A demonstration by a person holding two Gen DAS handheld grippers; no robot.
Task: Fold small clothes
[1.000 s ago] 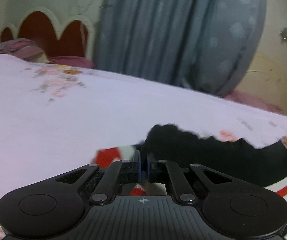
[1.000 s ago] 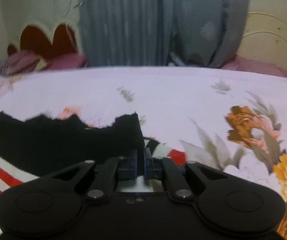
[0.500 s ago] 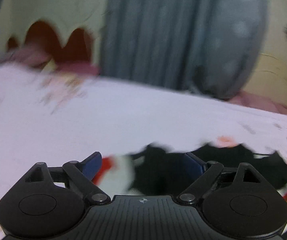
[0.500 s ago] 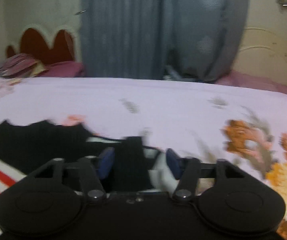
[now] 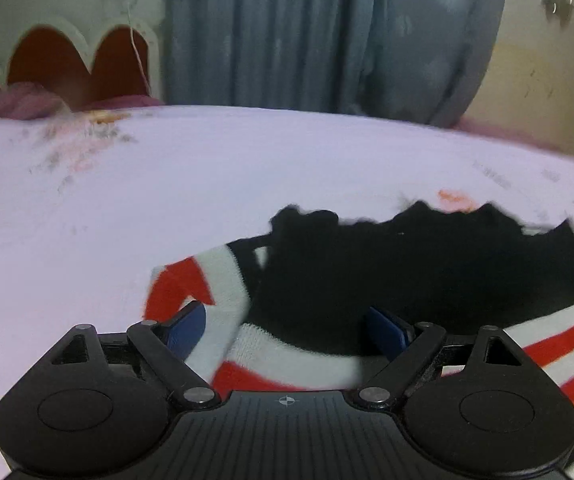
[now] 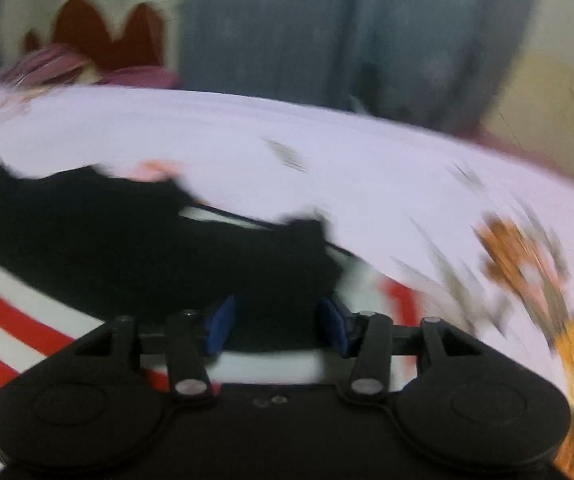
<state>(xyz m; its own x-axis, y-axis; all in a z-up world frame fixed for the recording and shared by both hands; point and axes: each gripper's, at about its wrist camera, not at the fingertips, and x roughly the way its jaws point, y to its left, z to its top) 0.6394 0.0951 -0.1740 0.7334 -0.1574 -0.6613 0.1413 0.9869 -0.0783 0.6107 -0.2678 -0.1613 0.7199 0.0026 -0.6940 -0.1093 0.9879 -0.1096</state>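
- Black, red and white knit cloth makes up the small garment (image 5: 367,280), which lies on the pale flowered bedsheet (image 5: 207,184), filling the 3 to 6 o'clock part of the left wrist view and the 6 to 9 o'clock part of the right wrist view.
- The left gripper (image 5: 287,326) has just let go: its jaws have been opening and now stand wide, with a striped corner of the garment lying loose between the blue pads, not pinched.
- The right gripper (image 6: 275,326) is released too; its jaws have just been opening, and the black cloth between them is not pressed by either pad.
- Handling, as a judgement: the garment looks light, soft and limp, so it will sag and crease rather than hold a shape, and one layer may slide over another.
- The fuzzy black edge toward 12 o'clock looks wavy, so it probably stretches easily.
- Best hold, I judge: pinch both layers at the two outer corners, one claw on each, not the slack middle.
- The right wrist view is blurred, so fine detail there cannot be told.
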